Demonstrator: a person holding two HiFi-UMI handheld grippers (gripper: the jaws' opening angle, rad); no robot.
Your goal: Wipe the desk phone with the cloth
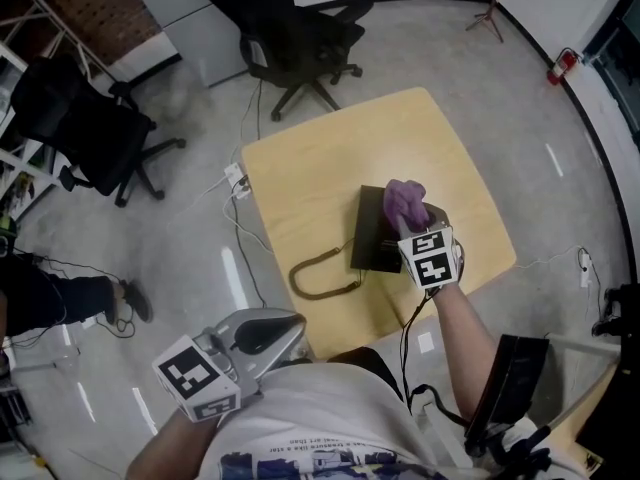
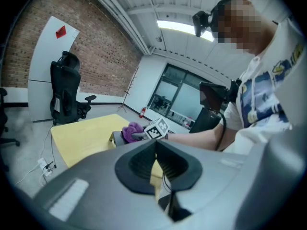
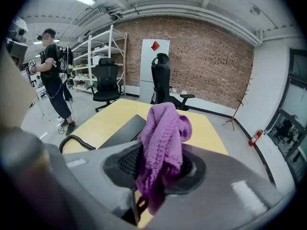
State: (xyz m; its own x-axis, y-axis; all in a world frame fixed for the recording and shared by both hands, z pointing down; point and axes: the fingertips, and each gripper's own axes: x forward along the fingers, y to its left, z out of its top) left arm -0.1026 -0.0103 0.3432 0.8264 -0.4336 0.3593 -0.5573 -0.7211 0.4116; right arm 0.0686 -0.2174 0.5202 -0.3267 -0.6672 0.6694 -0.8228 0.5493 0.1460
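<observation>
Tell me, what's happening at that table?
A person holds a two-jaw gripper in each hand. The right gripper is shut on a purple cloth, holding it over the dark desk phone on the wooden table. The left gripper is shut and empty, off the table near the person's body.

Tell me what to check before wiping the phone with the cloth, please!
1. Cloth gripped: ok, the right gripper is shut on it.
2. Cloth over the phone: ok in the head view.
3. Cloth touching the phone: cannot tell.
4. Left gripper out of the way: ok, shut, empty, off the table.
5. Cord clear: ok, it lies beside the phone, away from the cloth.
</observation>
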